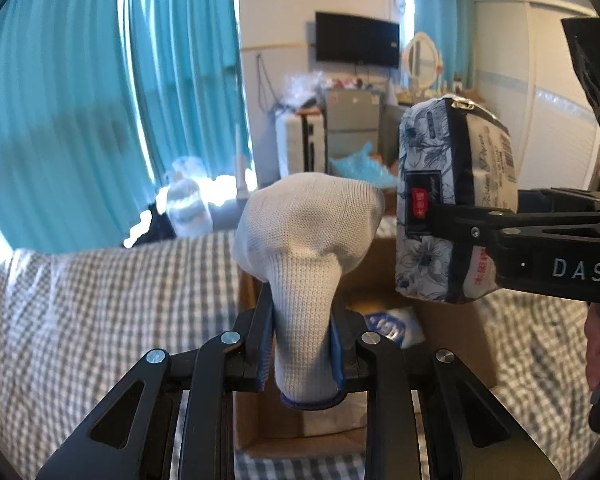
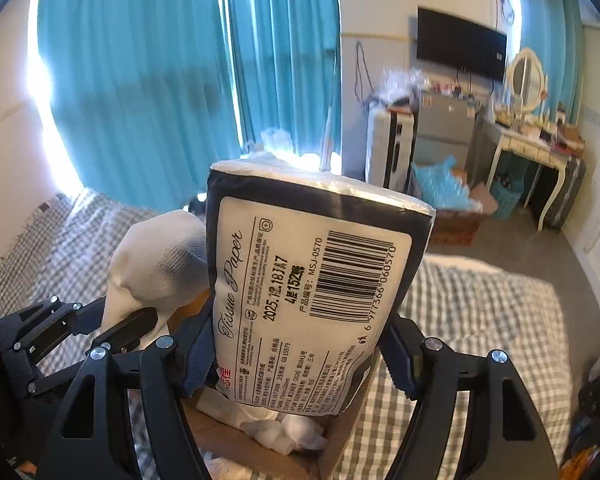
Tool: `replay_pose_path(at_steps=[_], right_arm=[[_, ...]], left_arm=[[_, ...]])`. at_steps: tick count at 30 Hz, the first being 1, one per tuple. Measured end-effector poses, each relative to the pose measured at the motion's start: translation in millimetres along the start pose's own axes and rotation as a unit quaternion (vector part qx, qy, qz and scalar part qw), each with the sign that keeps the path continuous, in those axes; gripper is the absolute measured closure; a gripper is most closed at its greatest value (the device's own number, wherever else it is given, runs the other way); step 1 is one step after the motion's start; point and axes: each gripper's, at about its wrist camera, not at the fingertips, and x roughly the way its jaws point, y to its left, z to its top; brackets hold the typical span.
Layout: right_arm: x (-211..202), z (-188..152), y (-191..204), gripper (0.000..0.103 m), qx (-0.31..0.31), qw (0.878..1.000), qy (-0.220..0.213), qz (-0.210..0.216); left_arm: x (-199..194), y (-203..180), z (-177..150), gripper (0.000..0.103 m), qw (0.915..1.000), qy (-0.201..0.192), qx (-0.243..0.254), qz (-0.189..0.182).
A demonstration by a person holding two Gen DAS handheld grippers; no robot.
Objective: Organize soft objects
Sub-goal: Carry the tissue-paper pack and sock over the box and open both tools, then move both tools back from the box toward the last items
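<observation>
**Both hands loaded above the box on the bed**

We are looking across a bed (image 1: pixel 100 288) covered in grey-and-white checked cloth, with teal curtains (image 1: pixel 80 100) behind it and a black television (image 1: pixel 357 39) on the far wall. On the bed sits an open cardboard box (image 1: pixel 256 424), directly under our two tools; inside it we can make out a blue-and-white plastic pack (image 1: pixel 392 326) and, from the right wrist view, some white crumpled soft items (image 2: pixel 288 432).

Our right gripper (image 2: pixel 300 364) has its fingers (image 2: pixel 198 364) closed on the lower part of a tissue paper pack (image 2: pixel 312 280), which stands upright between them, its barcode label facing the camera. From the left wrist view the same pack (image 1: pixel 452 200) shows a blue floral print and is held in the air above the right side of the box.

Our left gripper (image 1: pixel 304 344) has its blue-padded fingers (image 1: pixel 266 344) pressed narrowly onto the cuff end of a white knitted sock (image 1: pixel 308 232), whose bundled end bulges upward above them. The sock hangs over the box, just beside the tissue pack; whether the two touch we cannot tell.
</observation>
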Motion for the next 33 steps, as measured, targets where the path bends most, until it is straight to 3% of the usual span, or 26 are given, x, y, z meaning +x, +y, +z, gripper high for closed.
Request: replay_pose_path(at_steps=[5, 11, 14, 15, 16, 18, 21, 23, 25, 28, 33], right_arm=[[50, -16, -18, 0.031, 0.011, 0.999, 0.028, 0.012], [67, -25, -27, 0.023, 0.015, 0.999, 0.033, 0.022], [63, -22, -29, 0.017, 0.019, 0.999, 0.033, 0.017], [58, -20, -29, 0.016, 0.017, 0.999, 0.033, 0.011], [52, -18, -29, 0.014, 0.017, 0.999, 0.032, 0.007], [34, -12, -28, 0.005, 0.017, 1.0, 0.019, -0.009], [-3, -1, -25, 0.0, 0.01, 1.0, -0.006, -0.029], [-32, 7, -21, 0.0, 0.003, 0.999, -0.02, -0.04], [-62, 14, -16, 0.0, -0.003, 0.998, -0.034, -0.045], [-107, 22, -5, 0.0, -0.008, 0.997, -0.053, -0.053], [-180, 33, 17, 0.0, -0.017, 0.994, -0.081, -0.065]], left_arm=[[25, -2, -17, 0.078, 0.9998, 0.018, 0.006, -0.009], [24, -11, -18, 0.07, 0.9995, 0.028, 0.015, -0.005], [8, -10, -12, 0.054, 0.9999, 0.014, 0.01, 0.002], [1, -9, -9, 0.04, 0.9999, 0.007, 0.006, 0.009], [-9, -8, -5, 0.031, 0.9998, -0.002, 0.003, 0.02], [-33, -6, 4, 0.029, 0.9988, -0.025, -0.004, 0.043], [-72, -1, 20, 0.029, 0.9984, -0.039, -0.01, 0.04], [-104, -1, 29, 0.026, 0.9972, -0.056, -0.007, 0.05], [-130, -1, 35, 0.016, 0.9954, -0.073, -0.002, 0.063], [-181, 1, 42, 0.014, 0.991, -0.106, 0.002, 0.083], [-244, 12, 46, 0.008, 0.9885, -0.131, -0.003, 0.075]])
